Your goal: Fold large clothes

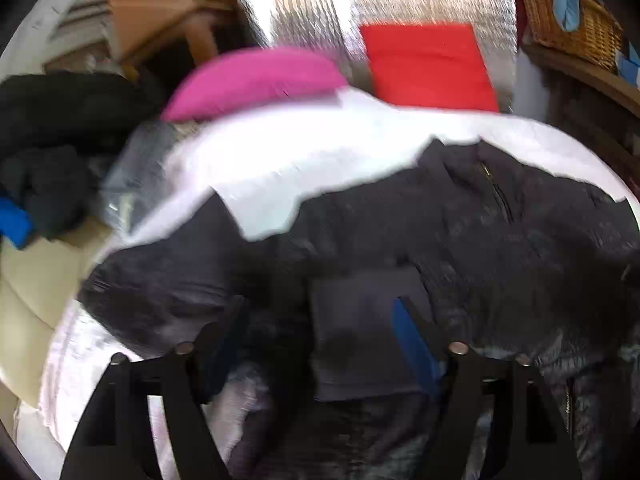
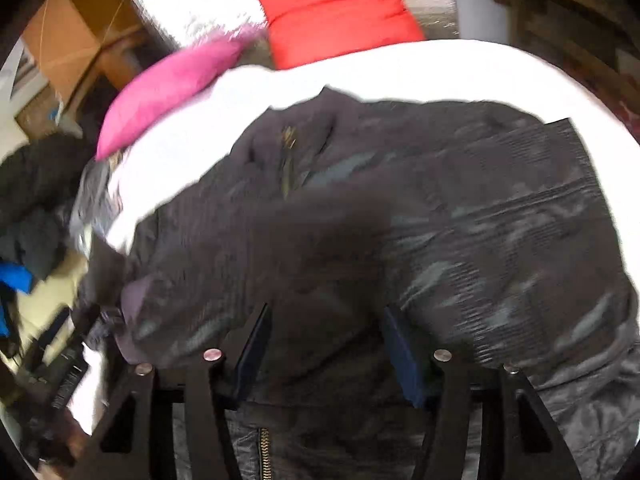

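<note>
A large dark jacket [image 1: 460, 232] with a brass zip lies spread on a white sheet [image 1: 304, 148]; it also fills the right wrist view [image 2: 440, 216]. My left gripper [image 1: 324, 320] is low over the jacket's near edge, jaws wide apart, with a flap of dark fabric between the fingers [image 1: 412, 336]. My right gripper [image 2: 324, 336] is low over the jacket's hem, jaws apart, fabric lying between the fingers [image 2: 400, 344]. Both views are motion-blurred. Whether the fabric is pinched is unclear.
A pink cushion [image 1: 256, 80] and a red cushion [image 1: 428, 66] lie at the far edge of the sheet [image 2: 400, 68]. A pile of dark clothes [image 1: 52, 152] sits to the left. A wicker basket [image 1: 576, 24] stands on a shelf at the right. Cardboard boxes [image 2: 76, 28] stand behind.
</note>
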Available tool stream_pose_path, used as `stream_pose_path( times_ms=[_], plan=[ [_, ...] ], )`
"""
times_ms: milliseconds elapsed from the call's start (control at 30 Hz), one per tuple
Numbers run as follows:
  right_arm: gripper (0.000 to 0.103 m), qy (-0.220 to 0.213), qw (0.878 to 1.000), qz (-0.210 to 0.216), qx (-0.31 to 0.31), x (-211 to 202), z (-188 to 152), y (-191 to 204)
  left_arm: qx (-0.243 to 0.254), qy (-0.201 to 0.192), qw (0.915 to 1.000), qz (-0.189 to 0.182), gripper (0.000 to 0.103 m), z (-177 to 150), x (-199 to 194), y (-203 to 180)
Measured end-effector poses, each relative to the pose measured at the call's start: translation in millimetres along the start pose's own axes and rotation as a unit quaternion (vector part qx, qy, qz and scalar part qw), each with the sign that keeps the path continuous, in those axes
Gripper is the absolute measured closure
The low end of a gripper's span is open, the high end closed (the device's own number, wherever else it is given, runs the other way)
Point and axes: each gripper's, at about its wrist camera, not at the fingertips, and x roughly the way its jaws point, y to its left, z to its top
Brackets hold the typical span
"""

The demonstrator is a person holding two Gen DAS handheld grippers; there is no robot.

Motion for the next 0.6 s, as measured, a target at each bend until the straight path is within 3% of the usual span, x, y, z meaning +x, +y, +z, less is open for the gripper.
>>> stream_pose_path(
  times_ms=[133,200,333,400,467,533,600],
  plan=[
    [0.040,-0.058,0.996,0.004,0.062,-39.2,21.8,-52.4,-0.008,0.063,0.9974,-0.034,0.019,-5.1,28.8,-4.0],
    [0.031,-0.081,0.989,0.001,0.122,-58.1,29.2,-92.3,-0.014,0.072,0.9966,-0.036,0.019,-7.0,36.2,-4.3],
    [0.029,-0.095,0.970,-0.011,0.224,-63.5,31.2,-167.6,-0.037,0.084,0.9953,-0.031,0.019,-8.7,44.9,-0.4],
    [0.029,-0.083,0.966,0.004,0.243,-53.9,32.4,-189.3,-0.032,0.083,0.9959,-0.017,0.020,-9.6,46.3,-2.7],
    [0.029,-0.065,0.968,0.022,0.242,-38.6,34.7,-197.2,-0.027,0.081,0.9963,-0.008,0.027,-9.3,47.6,-5.5],
    [0.029,-0.047,0.971,0.029,0.231,-22.9,36.1,-193.5,-0.020,0.077,0.9968,-0.007,0.045,-9.0,47.9,-11.2],
    [0.040,-0.034,0.975,0.038,0.216,-11.9,35.9,-184.9,-0.016,0.073,0.9972,-0.009,0.054,-7.7,46.2,-16.1]
  ],
)
